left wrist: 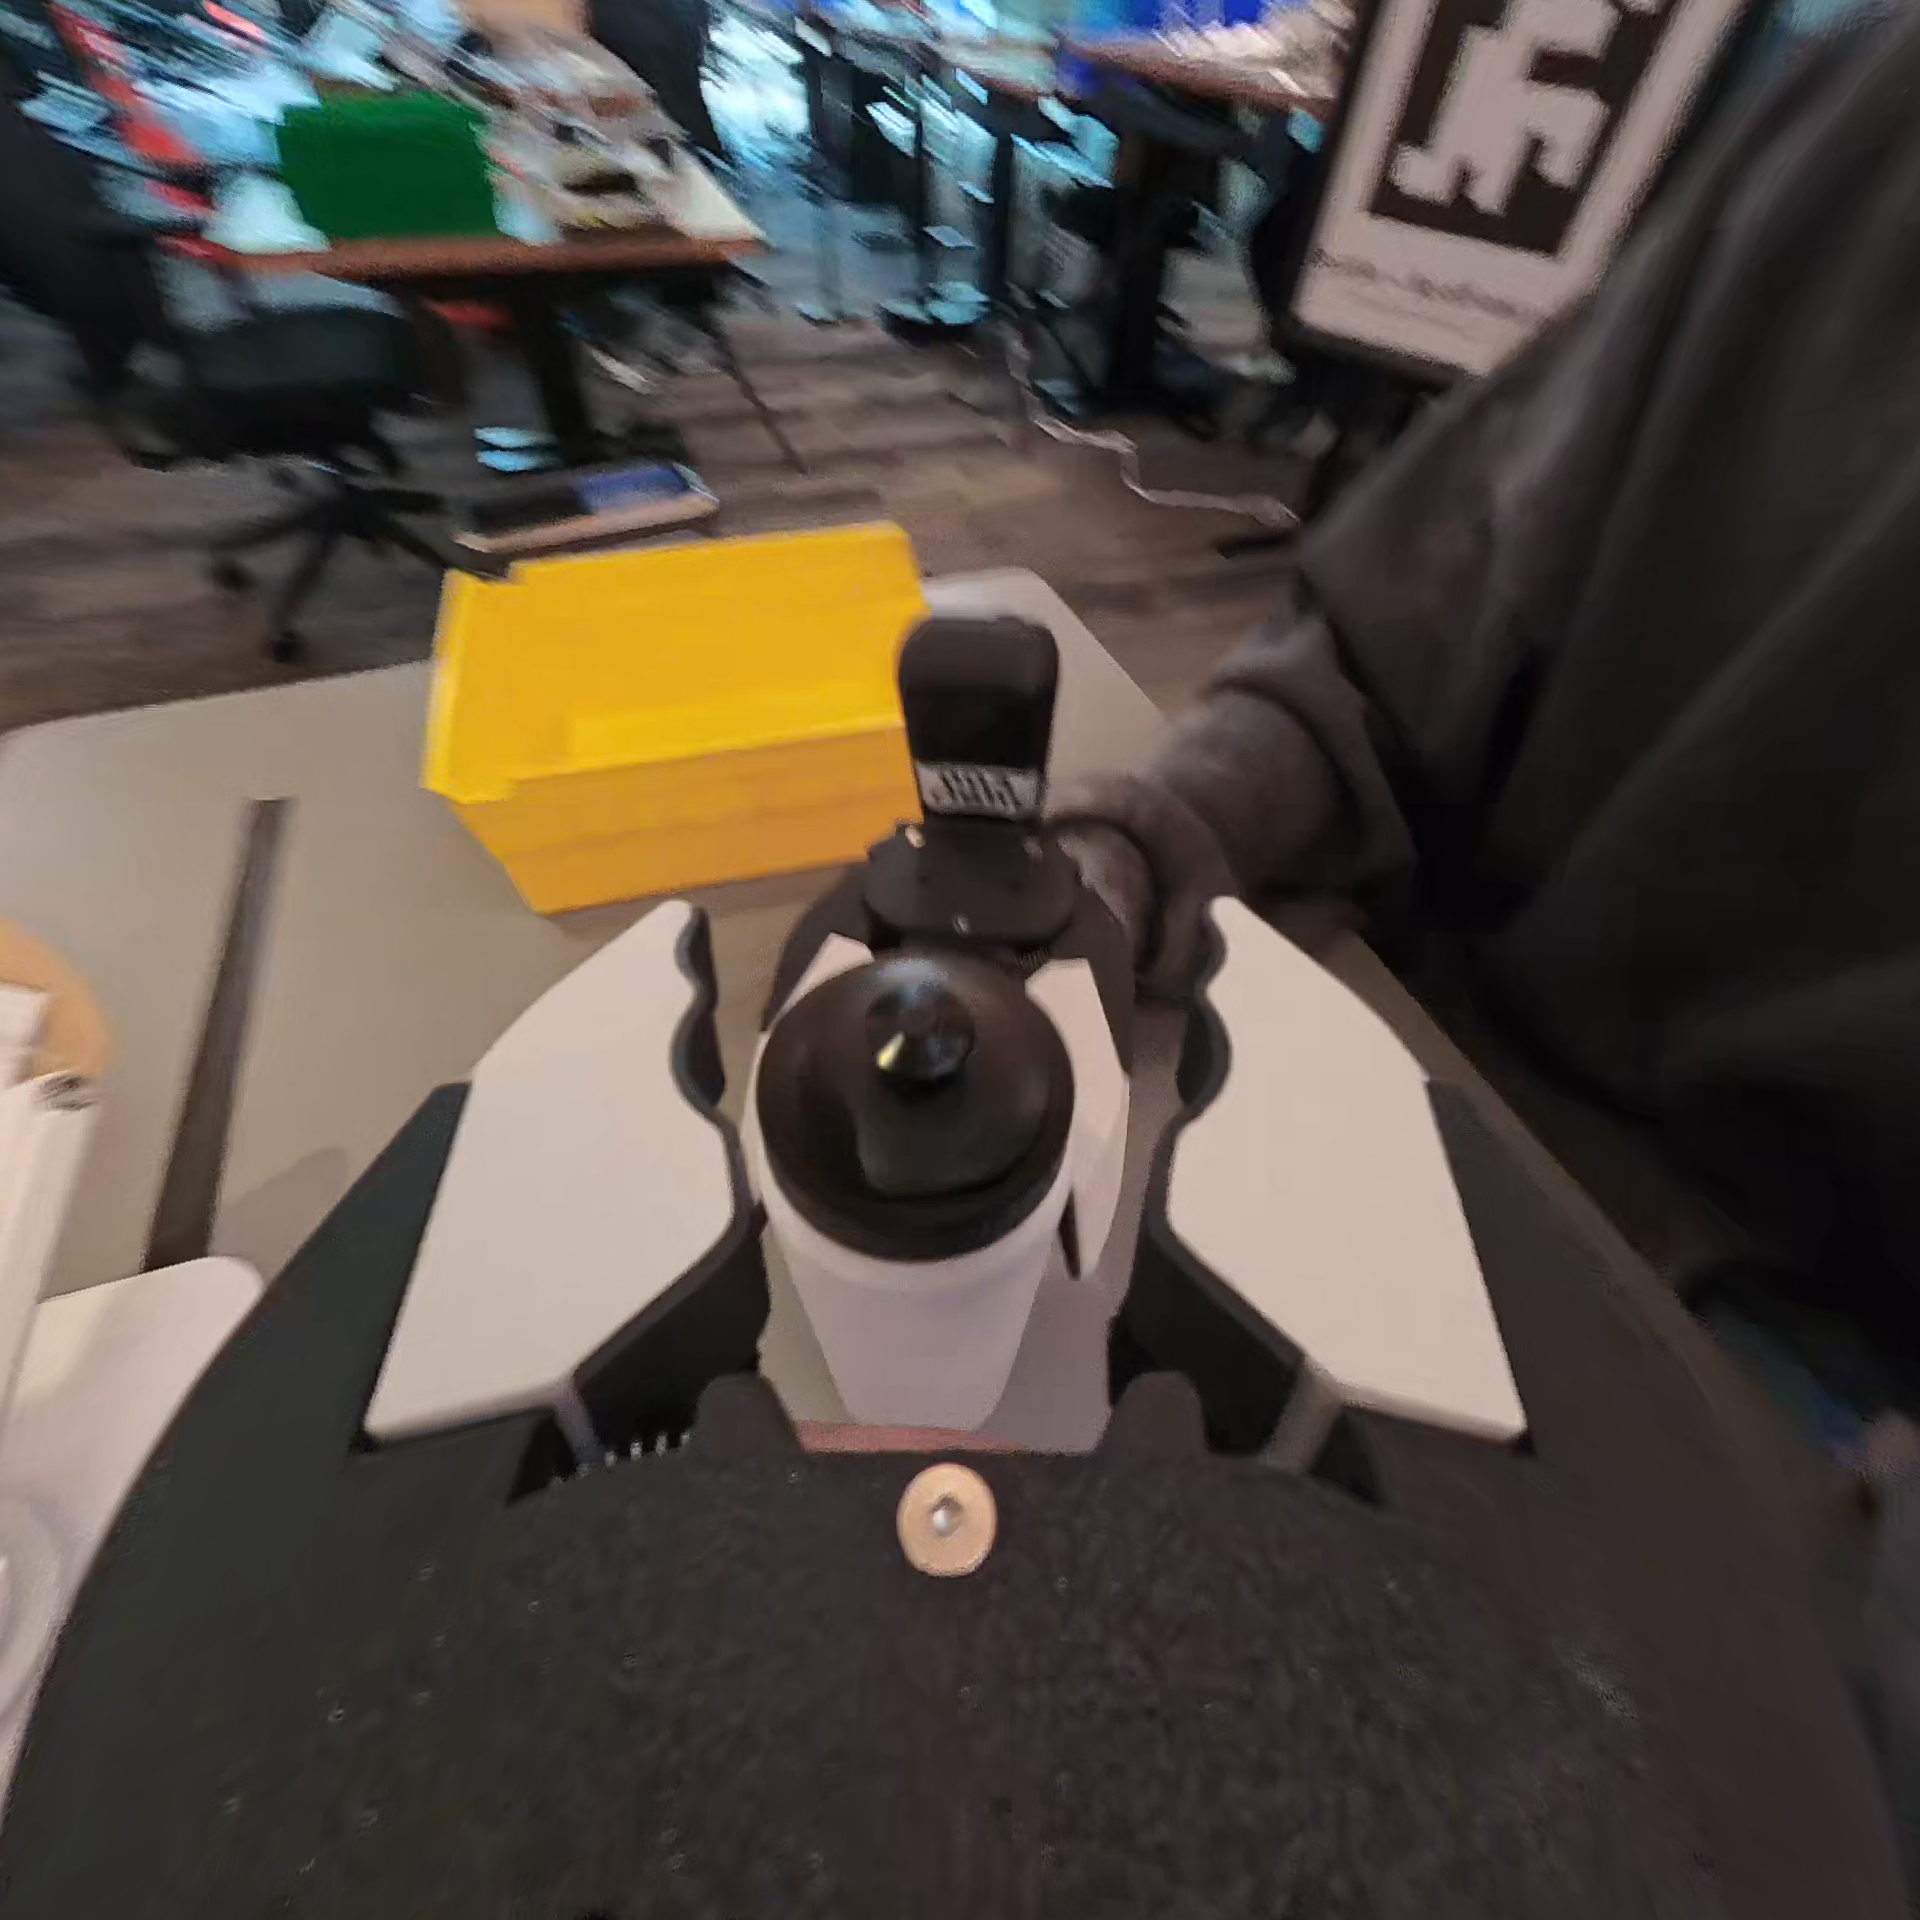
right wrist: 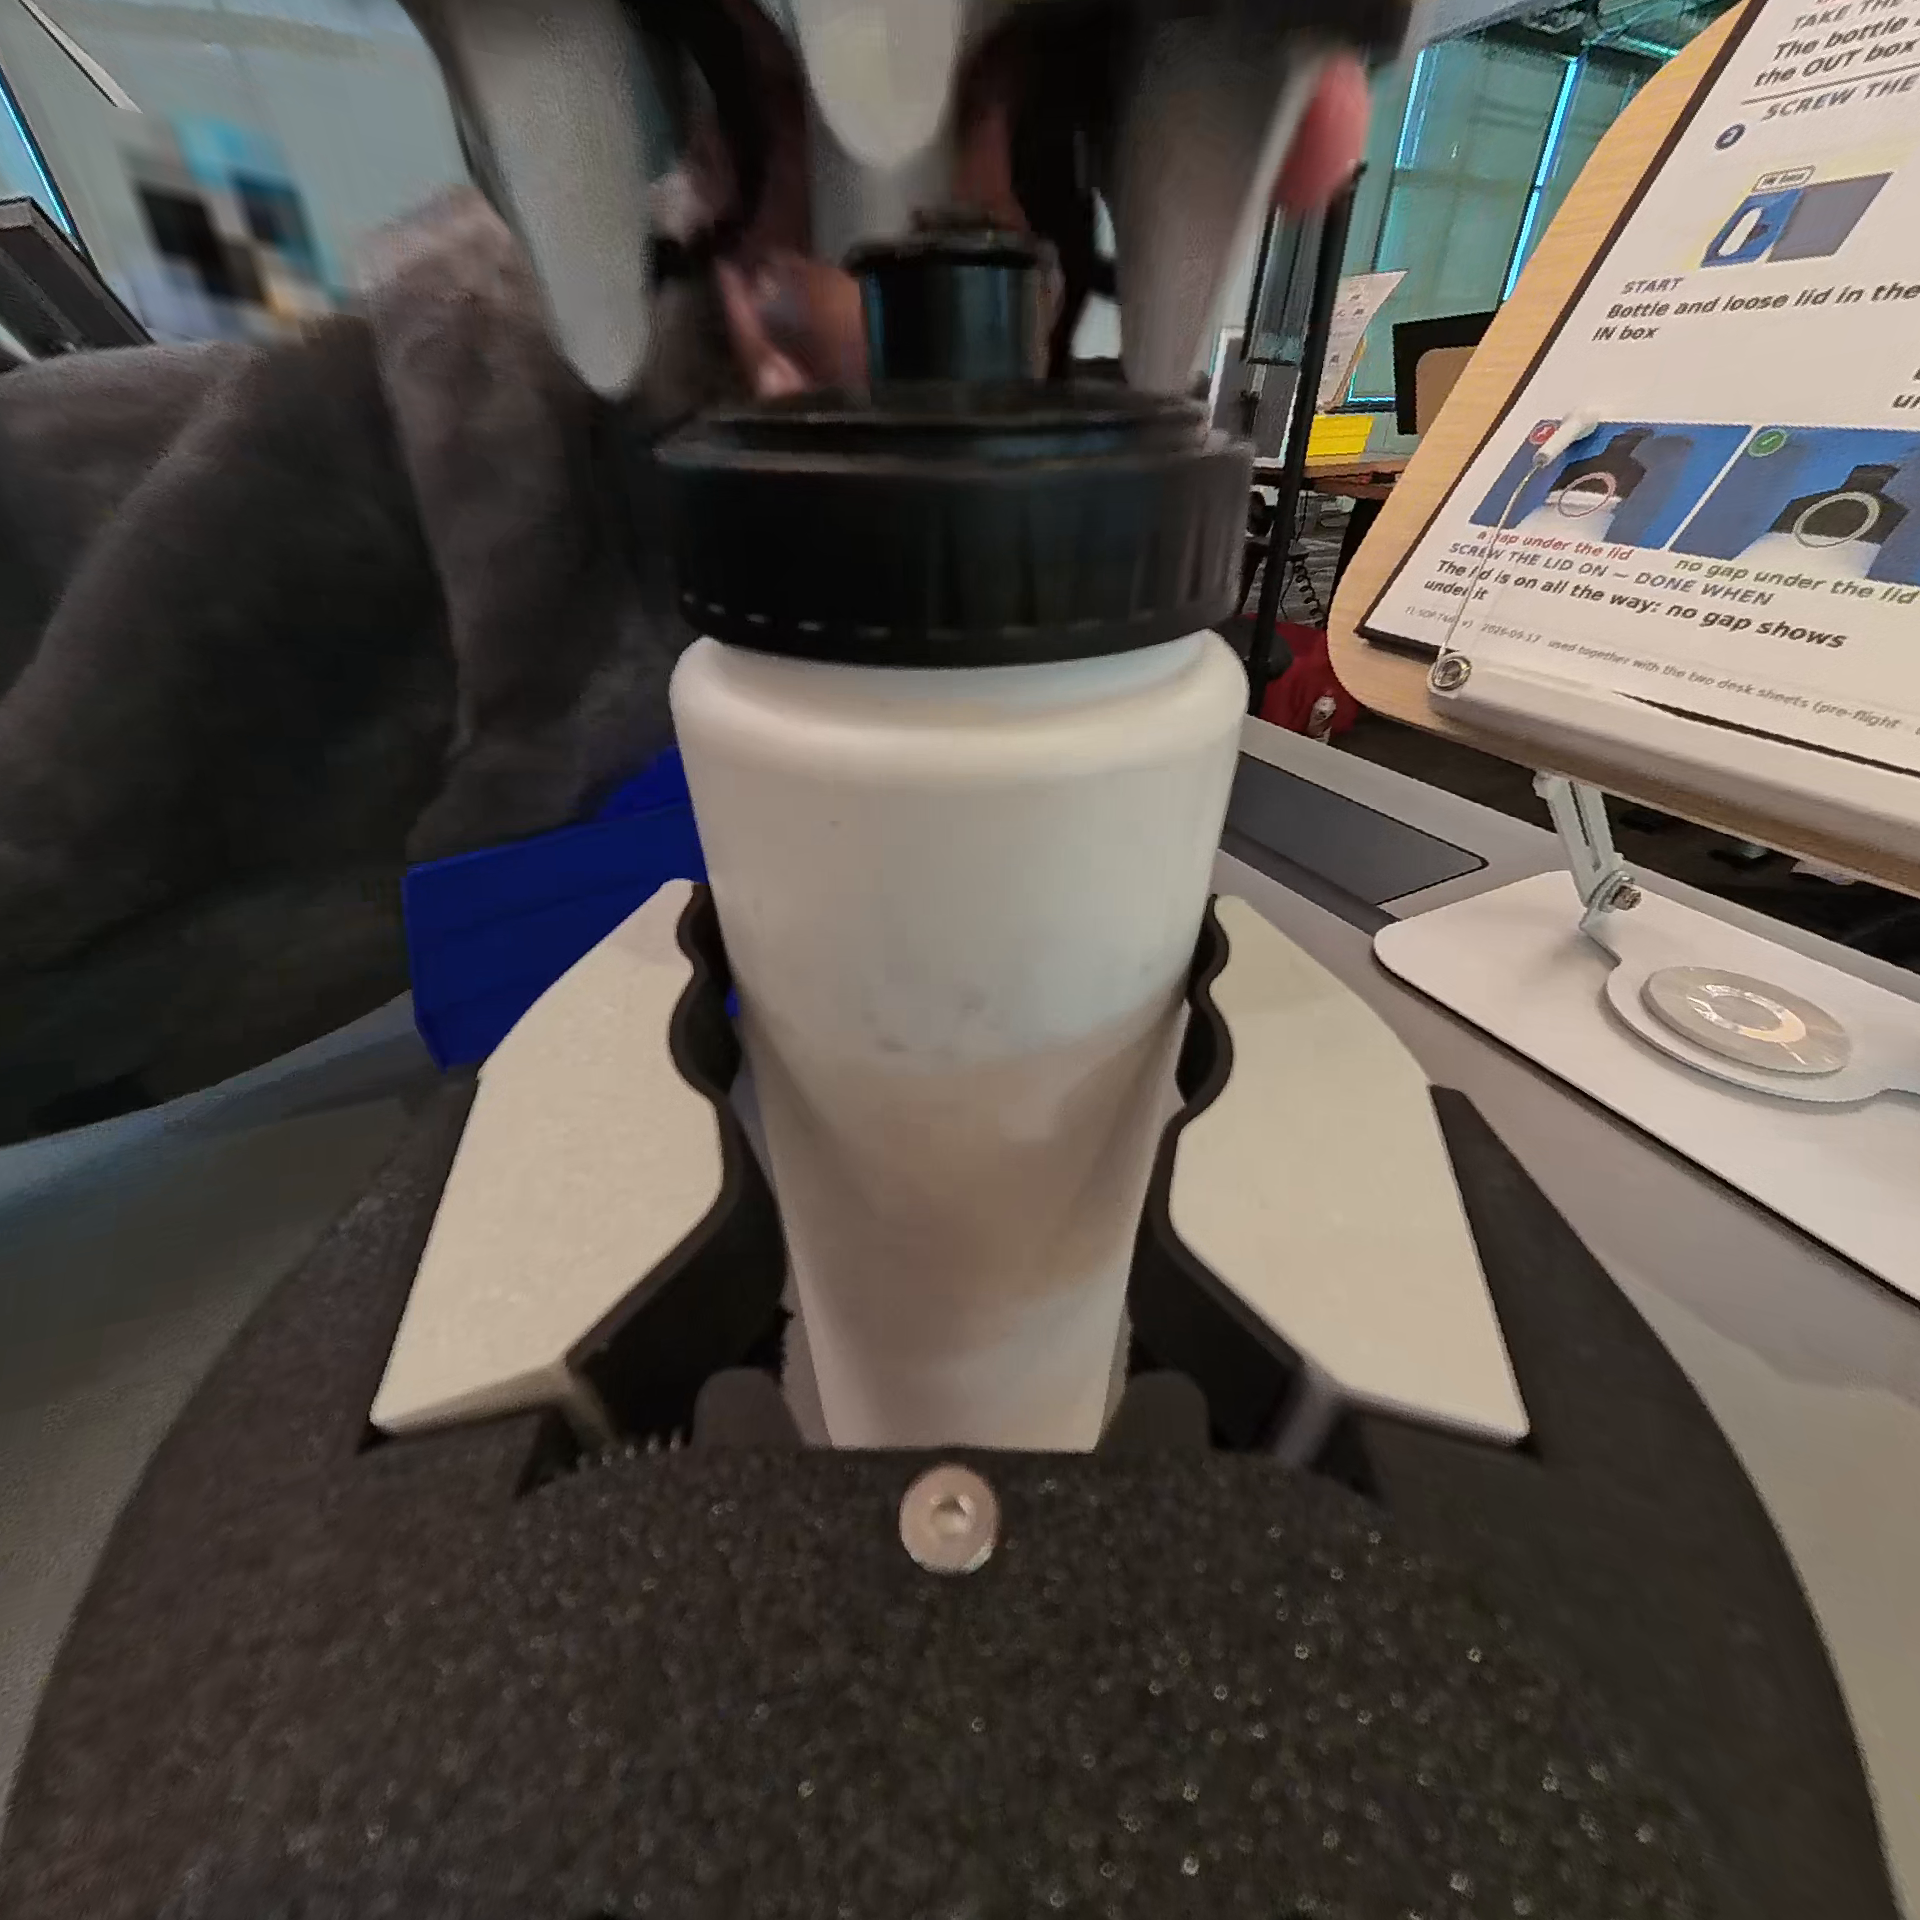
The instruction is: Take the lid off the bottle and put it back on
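Note:
A white bottle [right wrist: 956, 883] stands upright with its black spouted lid [right wrist: 956, 540] sitting on the neck. My right gripper [right wrist: 951, 914] is shut on the bottle's body, with both fingers pressed against its sides. My left gripper [left wrist: 951, 935] is open and looks down on the lid [left wrist: 914, 1091] and bottle [left wrist: 904, 1320]. Its fingers stand apart on either side of the lid. In the right wrist view the left gripper's white fingers [right wrist: 561, 208] hang spread just above the lid, blurred. The right gripper's black housing [left wrist: 971, 727] shows behind the bottle.
A yellow bin [left wrist: 665, 707] sits on the grey table [left wrist: 312, 883] behind the bottle. A blue bin [right wrist: 540, 914] lies to its side. A tilted stand with an instruction sheet [right wrist: 1662, 520] stands at the right. A person's grey sleeve [left wrist: 1558, 727] is close by.

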Demonstrator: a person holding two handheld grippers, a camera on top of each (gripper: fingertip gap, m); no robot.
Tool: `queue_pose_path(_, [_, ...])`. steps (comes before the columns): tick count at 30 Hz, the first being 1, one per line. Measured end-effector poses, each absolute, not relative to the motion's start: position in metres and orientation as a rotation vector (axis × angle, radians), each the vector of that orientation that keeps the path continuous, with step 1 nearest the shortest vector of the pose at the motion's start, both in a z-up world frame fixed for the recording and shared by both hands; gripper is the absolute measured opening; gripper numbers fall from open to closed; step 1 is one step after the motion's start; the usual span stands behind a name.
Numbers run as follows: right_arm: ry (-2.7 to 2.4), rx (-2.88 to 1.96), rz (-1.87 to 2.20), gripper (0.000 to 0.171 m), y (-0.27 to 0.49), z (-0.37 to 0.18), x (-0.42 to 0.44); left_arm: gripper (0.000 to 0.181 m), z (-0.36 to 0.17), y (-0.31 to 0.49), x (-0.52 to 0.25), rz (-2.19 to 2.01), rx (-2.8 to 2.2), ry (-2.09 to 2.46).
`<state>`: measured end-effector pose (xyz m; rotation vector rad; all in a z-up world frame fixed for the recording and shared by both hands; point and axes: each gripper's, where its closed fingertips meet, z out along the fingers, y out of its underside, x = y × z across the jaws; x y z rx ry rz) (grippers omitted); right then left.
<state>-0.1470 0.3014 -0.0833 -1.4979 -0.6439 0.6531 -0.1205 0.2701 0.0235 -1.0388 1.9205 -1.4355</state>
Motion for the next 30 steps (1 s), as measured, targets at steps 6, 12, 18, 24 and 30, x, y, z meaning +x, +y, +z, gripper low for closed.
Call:
queue_pose_path(6, [-0.64,-1.489,0.659,0.085,0.302,-0.083,-0.147,0.095,0.038,0.296,-0.114,-0.994,-1.516,1.153])
queue_pose_path(12, [-0.633,-1.483,0.662,0.085,0.302,-0.083,-0.148,0.099,0.021,0.276,-0.131,-0.617,-1.601,0.658])
queue_pose_path(18, [-0.628,-1.473,0.665,0.084,0.302,-0.082,-0.147,0.097,-0.006,0.28,-0.127,-0.338,-1.689,0.425])
queue_pose_path(24, [-0.626,-1.485,0.657,0.084,0.302,-0.083,-0.148,0.087,-0.03,0.297,-0.135,-0.429,-1.781,0.153])
queue_pose_path(30, [-0.627,-1.486,0.653,0.084,0.302,-0.083,-0.148,0.071,-0.027,0.296,-0.126,-0.438,-1.734,0.286])
